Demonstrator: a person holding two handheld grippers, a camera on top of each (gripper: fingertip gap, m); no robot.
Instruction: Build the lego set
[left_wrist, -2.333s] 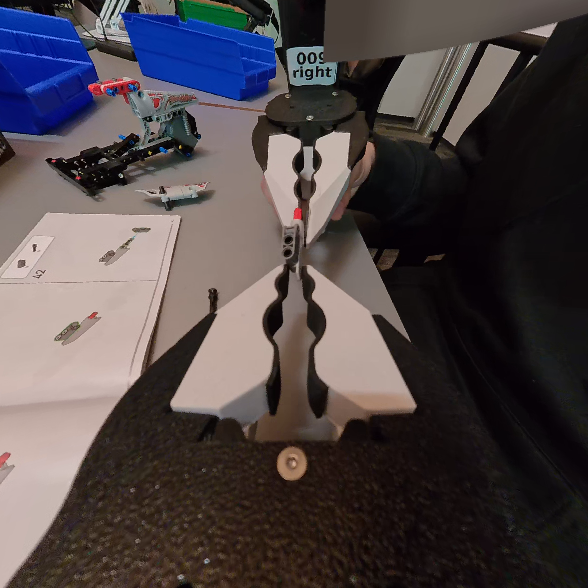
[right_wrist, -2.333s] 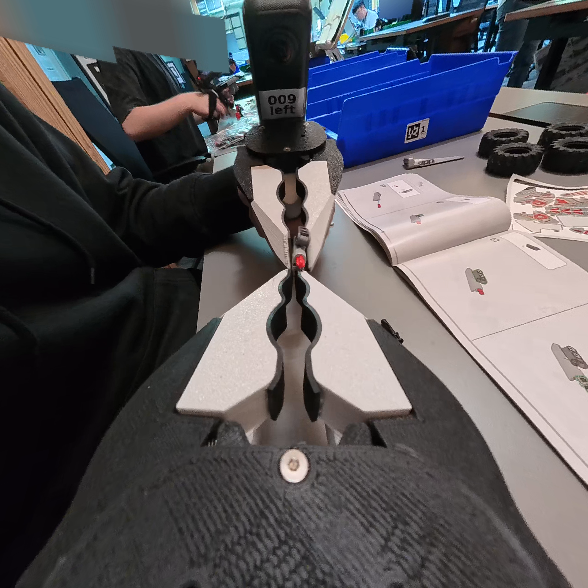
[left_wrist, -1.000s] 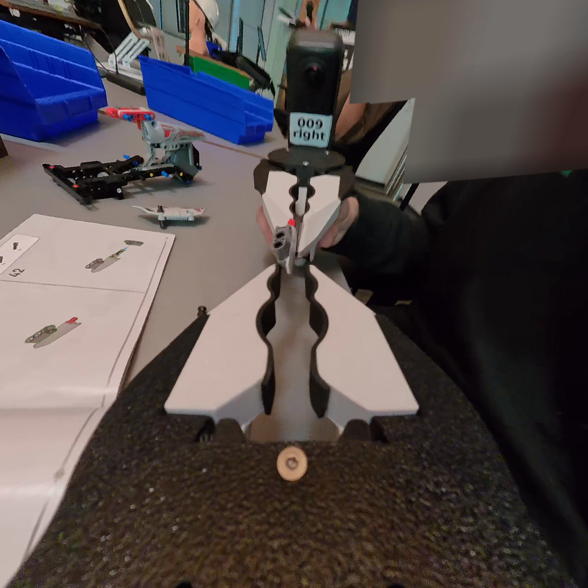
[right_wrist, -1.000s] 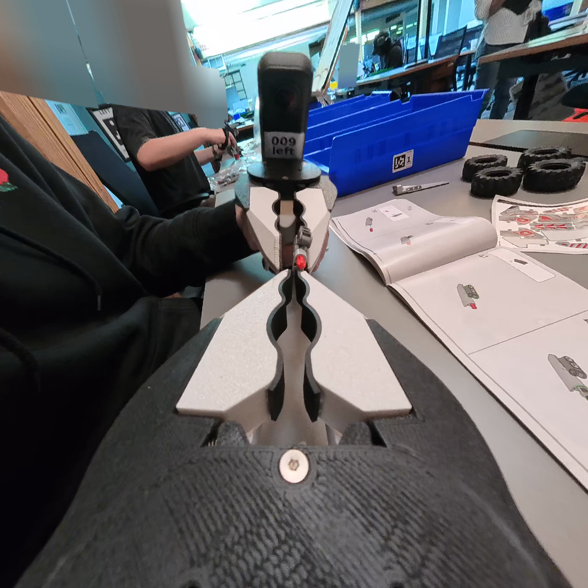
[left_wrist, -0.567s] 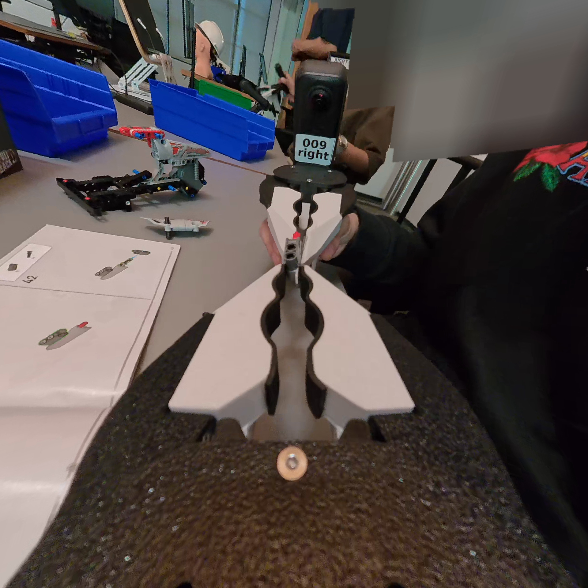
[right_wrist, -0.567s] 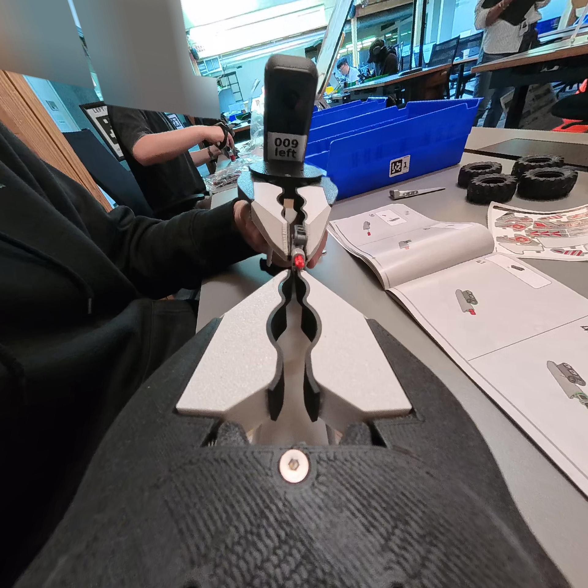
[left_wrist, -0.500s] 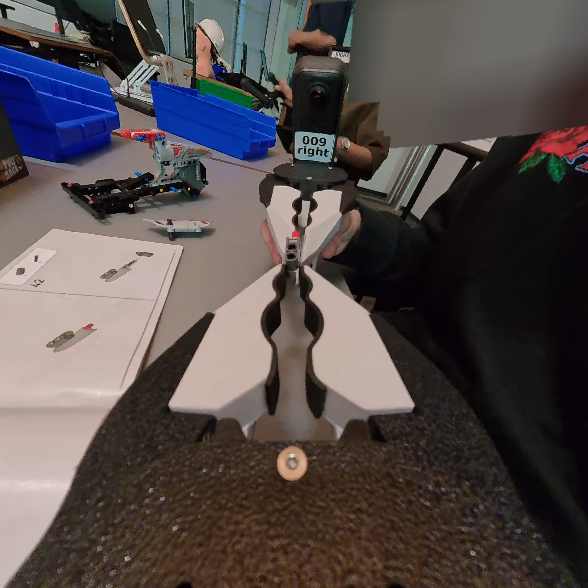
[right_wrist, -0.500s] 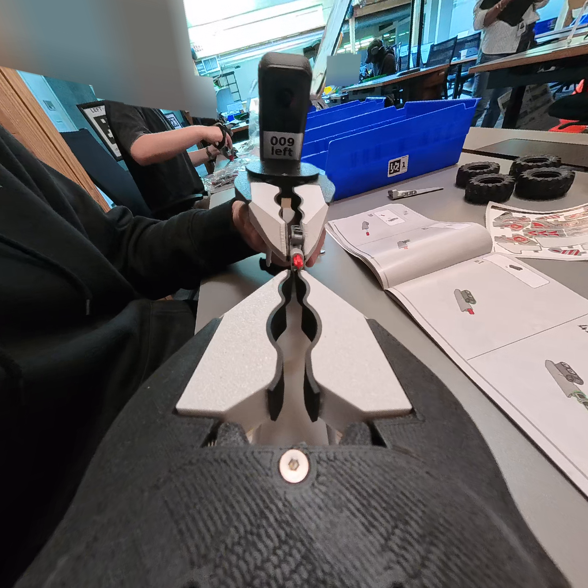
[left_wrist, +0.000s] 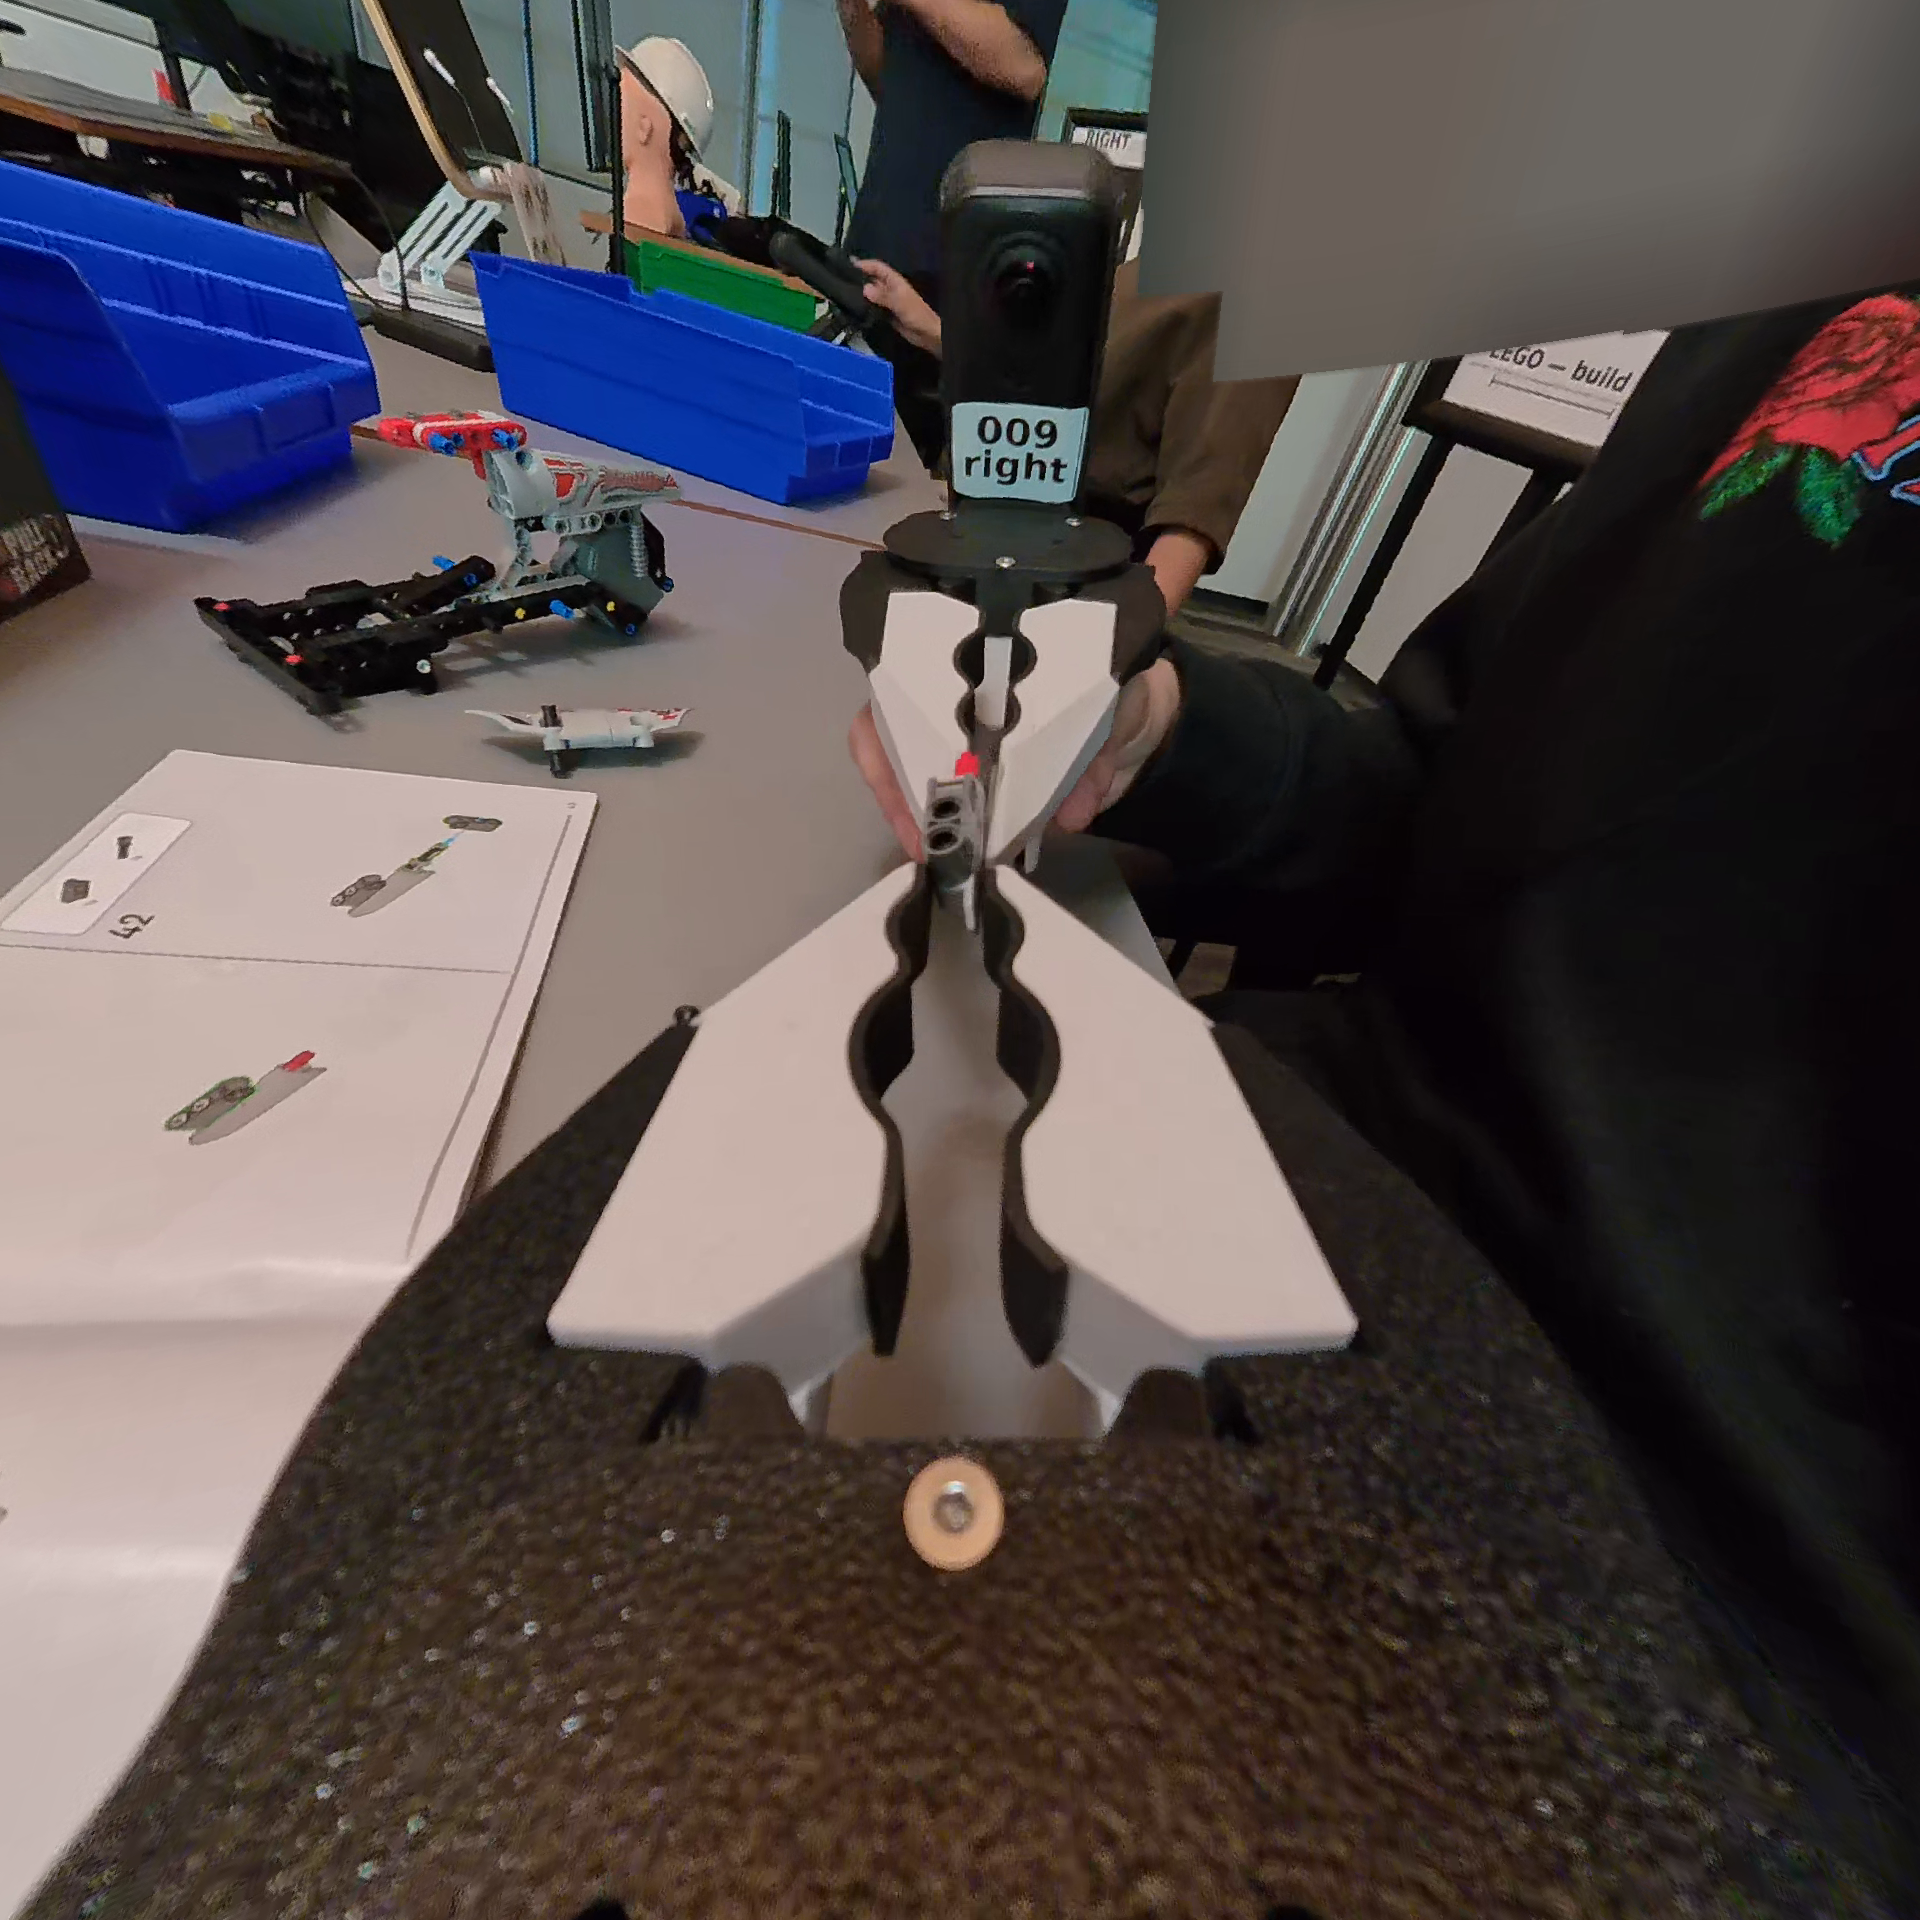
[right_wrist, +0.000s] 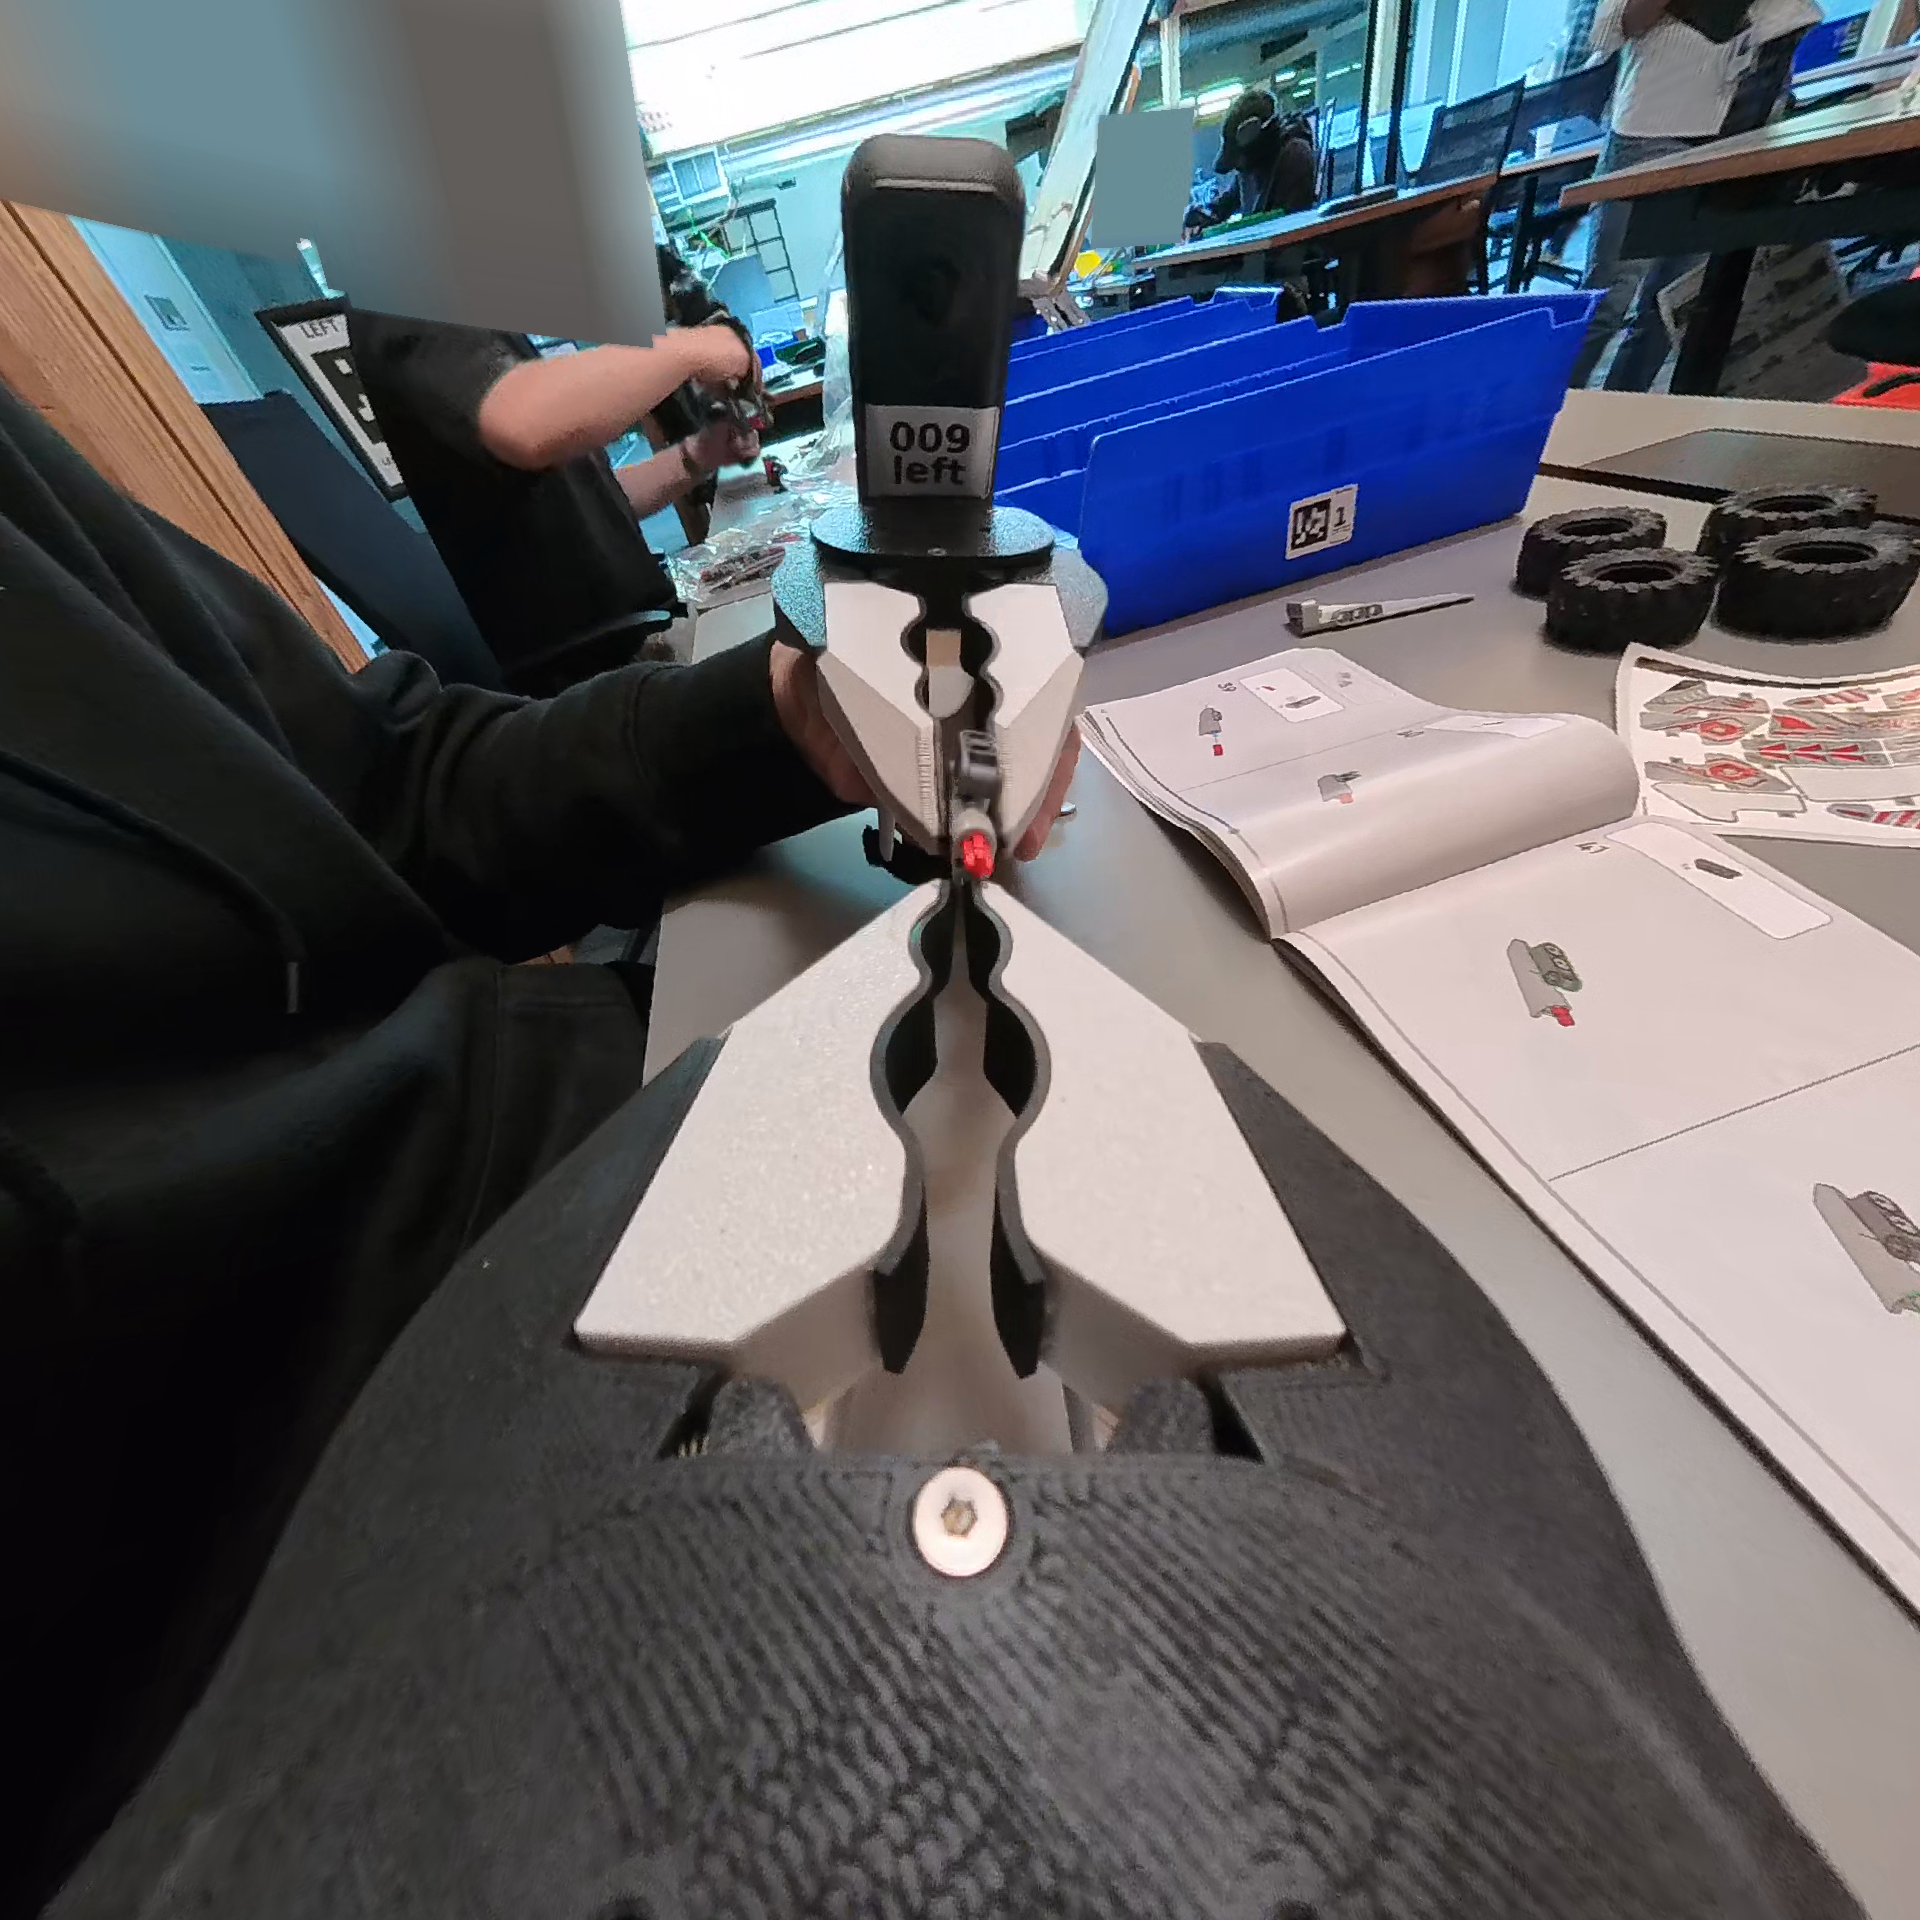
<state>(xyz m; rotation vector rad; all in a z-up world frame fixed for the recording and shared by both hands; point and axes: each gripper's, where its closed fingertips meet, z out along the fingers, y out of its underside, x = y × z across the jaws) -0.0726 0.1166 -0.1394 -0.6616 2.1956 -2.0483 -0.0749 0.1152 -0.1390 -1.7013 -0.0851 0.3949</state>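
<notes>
**Left wrist view: grey piece and red pin stay joined, tip to tip**

Both tools have risen off the worktop (left_wrist: 727, 665) together; the mating looks unfinished. Left hand-held gripper (left_wrist: 954, 896), nearly closed, pinches the grey beam (left_wrist: 952, 831) at 12 o'clock. Right hand-held gripper (right_wrist: 964, 896) is closed just below the red pin (right_wrist: 974, 852); contact unclear.

Each camera sits low behind its own fingers (left_wrist: 790, 1122), looking forward. They face each other closely near the worktop (left_wrist: 727, 644) edge. Both see the small grey piece (right_wrist: 975, 774).

Printed white label (left_wrist: 1015, 449) on black camera (left_wrist: 1023, 270), marker sticker (right_wrist: 1320, 523) on blue bin (right_wrist: 1455, 436), step number on instruction booklet (left_wrist: 260, 987)
</notes>
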